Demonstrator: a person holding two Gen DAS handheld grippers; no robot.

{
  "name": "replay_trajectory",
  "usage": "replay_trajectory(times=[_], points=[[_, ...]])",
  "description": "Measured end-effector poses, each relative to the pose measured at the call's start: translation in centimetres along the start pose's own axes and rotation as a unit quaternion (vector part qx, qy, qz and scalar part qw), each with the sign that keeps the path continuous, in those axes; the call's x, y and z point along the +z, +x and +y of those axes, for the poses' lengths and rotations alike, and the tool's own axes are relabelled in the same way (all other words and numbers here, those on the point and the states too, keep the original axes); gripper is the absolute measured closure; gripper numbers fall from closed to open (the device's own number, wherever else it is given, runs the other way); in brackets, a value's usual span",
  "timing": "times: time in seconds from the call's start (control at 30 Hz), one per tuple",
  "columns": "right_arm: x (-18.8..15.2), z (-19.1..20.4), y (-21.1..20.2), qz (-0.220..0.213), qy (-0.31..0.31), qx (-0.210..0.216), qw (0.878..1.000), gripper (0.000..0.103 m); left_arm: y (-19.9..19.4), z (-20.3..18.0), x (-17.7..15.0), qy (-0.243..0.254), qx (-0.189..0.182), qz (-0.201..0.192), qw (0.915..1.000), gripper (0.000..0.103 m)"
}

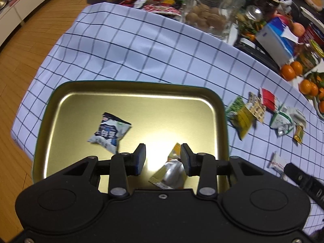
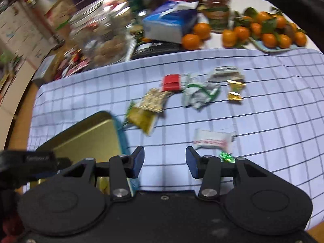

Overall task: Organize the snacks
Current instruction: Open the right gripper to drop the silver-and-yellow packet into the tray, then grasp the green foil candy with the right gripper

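A gold tin tray [image 1: 141, 101] with a green rim sits on the checked cloth. In it lie a blue-and-white snack packet [image 1: 110, 132] and a silver-and-orange packet [image 1: 172, 172]. My left gripper [image 1: 163, 159] is open above the tray, its right finger close to the silver packet. Loose snack packets lie on the cloth to the right: a green-yellow one [image 2: 141, 117], a red one [image 2: 172, 83], a white-green one [image 2: 199, 94], a gold candy [image 2: 235, 90] and a white-red packet [image 2: 212, 138]. My right gripper [image 2: 165, 162] is open and empty over the cloth, left of the white-red packet.
A glass jar of round cookies [image 1: 210, 10] stands at the back. A blue-white box [image 2: 170, 23], jars and oranges [image 2: 263, 30] crowd the far right of the table. The cloth's left edge drops to a wooden floor [image 1: 30, 50]. The tray's corner [image 2: 101, 117] shows in the right wrist view.
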State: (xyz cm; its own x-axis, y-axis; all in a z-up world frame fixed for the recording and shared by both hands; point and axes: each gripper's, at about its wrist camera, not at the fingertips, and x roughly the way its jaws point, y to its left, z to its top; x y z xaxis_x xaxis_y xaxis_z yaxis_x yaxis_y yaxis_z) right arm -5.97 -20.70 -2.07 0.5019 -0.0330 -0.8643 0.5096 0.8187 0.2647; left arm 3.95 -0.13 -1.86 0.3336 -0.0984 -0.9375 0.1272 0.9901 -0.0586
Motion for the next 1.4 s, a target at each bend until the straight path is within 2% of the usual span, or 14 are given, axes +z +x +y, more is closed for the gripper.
replay_trajectory(times=[0.17, 0.33, 0.47, 0.6, 1.0, 1.13, 1.23, 1.27, 1.3, 1.4], points=[[1.4, -3.8, 0.1, 0.003, 0.067, -0.041, 0.997, 0.054, 0.1, -1.4, -0.2, 0.016, -0.013, 0.004, 0.9998, 0.055], [1.5, -5.8, 1.2, 0.030, 0.089, -0.077, 0.993, 0.054, 0.2, -2.4, -0.2, 0.028, -0.024, 0.012, 0.9993, 0.055], [1.0, -7.5, 2.5, 0.078, 0.124, -0.066, 0.987, 0.054, 0.2, -3.1, 0.0, 0.031, -0.032, 0.013, 0.9989, 0.055], [0.5, -8.1, 3.4, 0.107, 0.150, -0.045, 0.982, 0.054, 0.3, -3.8, 0.1, 0.037, -0.035, 0.016, 0.9986, 0.055], [0.8, -5.9, 5.6, 0.140, 0.102, -0.030, 0.984, 0.054, 1.3, -6.1, 0.7, 0.046, -0.046, 0.023, 0.9976, 0.055], [0.7, -5.4, 6.2, 0.145, 0.081, -0.036, 0.985, 0.054, 1.8, -6.4, 1.1, 0.030, -0.065, 0.037, 0.9967, 0.055], [0.9, -5.1, 6.2, 0.132, 0.049, -0.055, 0.989, 0.062, 2.0, -6.9, 1.4, 0.023, -0.070, 0.038, 0.9965, 0.056], [0.9, -5.0, 6.2, 0.126, 0.036, -0.066, 0.989, 0.079, 2.1, -7.0, 1.4, 0.023, -0.070, 0.038, 0.9965, 0.056], [1.1, -5.0, 6.2, 0.122, 0.026, -0.070, 0.990, 0.083, 2.2, -7.3, 1.5, 0.023, -0.070, 0.039, 0.9965, 0.056], [1.7, -5.6, 5.8, 0.111, 0.022, -0.077, 0.991, 0.083, 2.6, -8.0, 1.6, 0.022, -0.071, 0.042, 0.9963, 0.056]])
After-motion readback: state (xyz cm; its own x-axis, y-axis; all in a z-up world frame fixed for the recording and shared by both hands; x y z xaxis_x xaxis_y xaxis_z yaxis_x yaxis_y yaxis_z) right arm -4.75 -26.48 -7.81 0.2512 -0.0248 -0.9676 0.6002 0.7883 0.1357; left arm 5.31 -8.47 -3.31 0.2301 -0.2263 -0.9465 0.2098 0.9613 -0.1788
